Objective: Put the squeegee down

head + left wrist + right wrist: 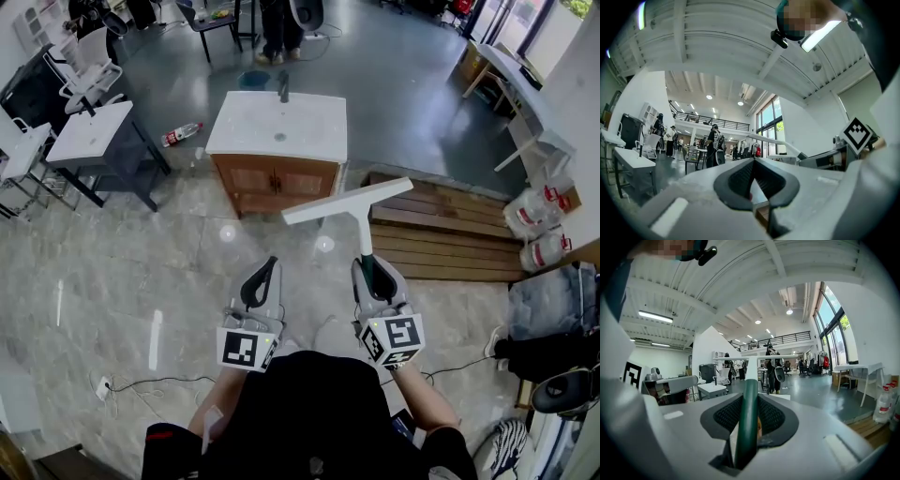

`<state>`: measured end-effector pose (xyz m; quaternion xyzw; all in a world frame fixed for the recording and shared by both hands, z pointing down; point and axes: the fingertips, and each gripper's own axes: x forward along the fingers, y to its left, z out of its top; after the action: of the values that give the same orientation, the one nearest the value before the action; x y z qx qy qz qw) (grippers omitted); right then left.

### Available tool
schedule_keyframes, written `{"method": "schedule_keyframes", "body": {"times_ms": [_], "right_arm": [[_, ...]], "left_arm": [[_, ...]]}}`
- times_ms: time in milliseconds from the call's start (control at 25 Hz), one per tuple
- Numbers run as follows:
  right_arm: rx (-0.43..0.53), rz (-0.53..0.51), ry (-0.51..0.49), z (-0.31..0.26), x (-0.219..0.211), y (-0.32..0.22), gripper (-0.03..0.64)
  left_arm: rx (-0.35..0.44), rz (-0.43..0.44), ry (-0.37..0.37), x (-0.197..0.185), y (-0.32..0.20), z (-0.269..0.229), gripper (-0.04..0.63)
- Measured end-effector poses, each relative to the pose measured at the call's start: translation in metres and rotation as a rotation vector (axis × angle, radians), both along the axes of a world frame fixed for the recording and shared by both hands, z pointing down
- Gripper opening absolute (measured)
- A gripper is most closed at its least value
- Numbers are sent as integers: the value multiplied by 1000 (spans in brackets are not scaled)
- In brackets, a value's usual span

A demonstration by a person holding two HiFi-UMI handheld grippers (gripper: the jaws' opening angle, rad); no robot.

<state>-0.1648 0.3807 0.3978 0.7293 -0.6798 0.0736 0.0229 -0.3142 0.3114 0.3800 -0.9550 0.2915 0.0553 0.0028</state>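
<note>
Looking down through the head view, I've got the right gripper (368, 269) just right of centre in the lower half of the frame. Its jaws are clamped on the white T-shaped squeegee (349, 201) by the dark green handle. The squeegee is up in the air, nowhere near set down: the long white blade crosses the middle of the frame, right end tilted higher, with the glossy pale tiled floor (141, 281) below it. In the right gripper view the green handle (747, 420) runs straight up between the two black ribbed pads, gripped on both sides, and the blade shows as a thin white bar across the centre. The left gripper (265, 272) sits just left of centre at about the same level. It's near its partner but not touching it or the squeegee. In the left gripper view its jaws (753, 161) are drawn together, tips meeting, with nothing between them. In the upper middle of the head view stands a wooden vanity cabinet with a white basin top (277, 131), a dark tap at its far edge. To the right of it lies a stack of brown wooden planks (441, 234), and at the far right edge I can see clear plastic water jugs (536, 217). Upper left there's a small white table on black legs (89, 133), and between it and the cabinet a plastic bottle (180, 134) lies on the floor.
</note>
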Motion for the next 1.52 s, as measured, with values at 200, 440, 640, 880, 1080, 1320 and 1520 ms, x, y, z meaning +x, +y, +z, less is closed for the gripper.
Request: {"method": "schedule_keyframes", "body": {"times_ms": [200,440,640,880,1080,1320,1520], "right_arm": [[0,2,5,1,10,-16,97],[-8,-27,-5,10,30,-48,97],[-12,-54,-13,13,57,-89,97],[-20,-80,-24,13,97,-133,97],[-35,-105,-34,14,130,-164,97],[-26,-155,-26,7,163,-206,97],[-24,-191,-19,6,196,-236,97]], "left_arm": [[0,-7,-1,7,-17,2,2],[-13,-40,-2,25,-43,6,2],[-5,-64,-12,50,-76,7,2],[-15,-95,-26,87,-113,6,2],[-33,-121,-28,118,-138,5,2],[-20,-153,-20,158,-172,-3,2],[-13,-187,-8,193,-197,-5,2]]}}
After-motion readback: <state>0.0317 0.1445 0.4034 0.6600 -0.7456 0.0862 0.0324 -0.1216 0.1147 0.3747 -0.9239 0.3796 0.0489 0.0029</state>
